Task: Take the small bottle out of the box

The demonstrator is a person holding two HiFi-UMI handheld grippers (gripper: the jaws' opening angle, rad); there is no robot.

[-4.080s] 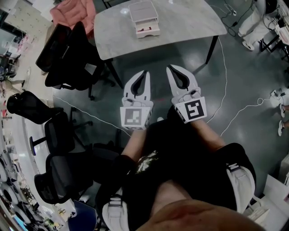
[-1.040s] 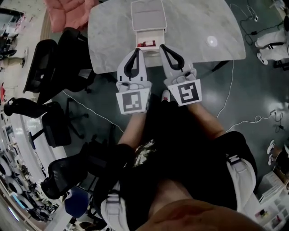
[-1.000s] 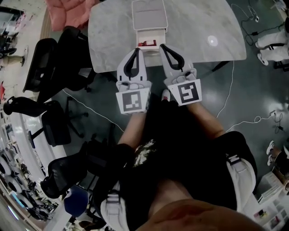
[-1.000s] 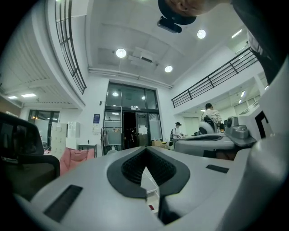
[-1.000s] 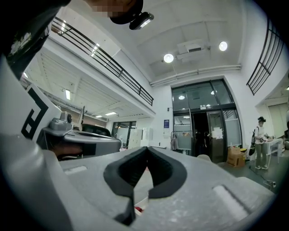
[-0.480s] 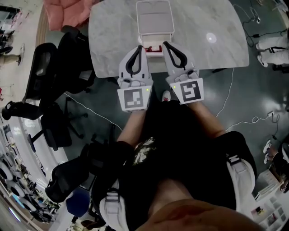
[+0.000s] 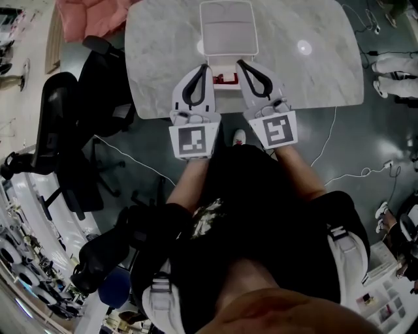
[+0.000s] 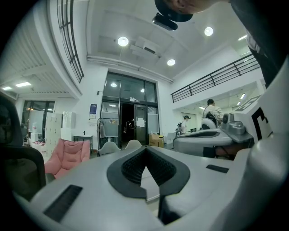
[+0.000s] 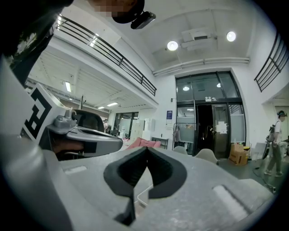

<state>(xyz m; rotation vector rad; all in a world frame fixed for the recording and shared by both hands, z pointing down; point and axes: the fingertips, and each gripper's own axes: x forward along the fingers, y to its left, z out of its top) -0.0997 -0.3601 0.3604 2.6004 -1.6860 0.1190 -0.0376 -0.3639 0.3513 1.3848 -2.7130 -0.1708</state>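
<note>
Nearest the camera, the person's black-clad torso and forearms lead out to the two marker cubes. Beyond them, both tools reach over the near edge of the desk [image 7: 157,65].

The left tongs [image 7: 204,67] are closed tip to tip, and their ribbed black pads hold nothing. The right tongs [image 7: 243,64] are likewise closed and empty. Their shells are smooth, light-grey moulded plastic.

The tips flank the front compartment of the box [image 7: 228,32], one on each side. Whether they touch it cannot be told.

In that compartment lies a small red-and-dark item, apparently the small bottle [image 7: 226,79]. Its long axis runs left to right across the head view; the cap end cannot be made out.

The box is white and rectangular with rounded corners, and its lid lies open flat on the far side. The desk top is pale grey, marbled and round-cornered.

Farther off to the left stand black office chairs [image 7: 65,124] and a pink upholstered seat [image 7: 91,16].
</note>
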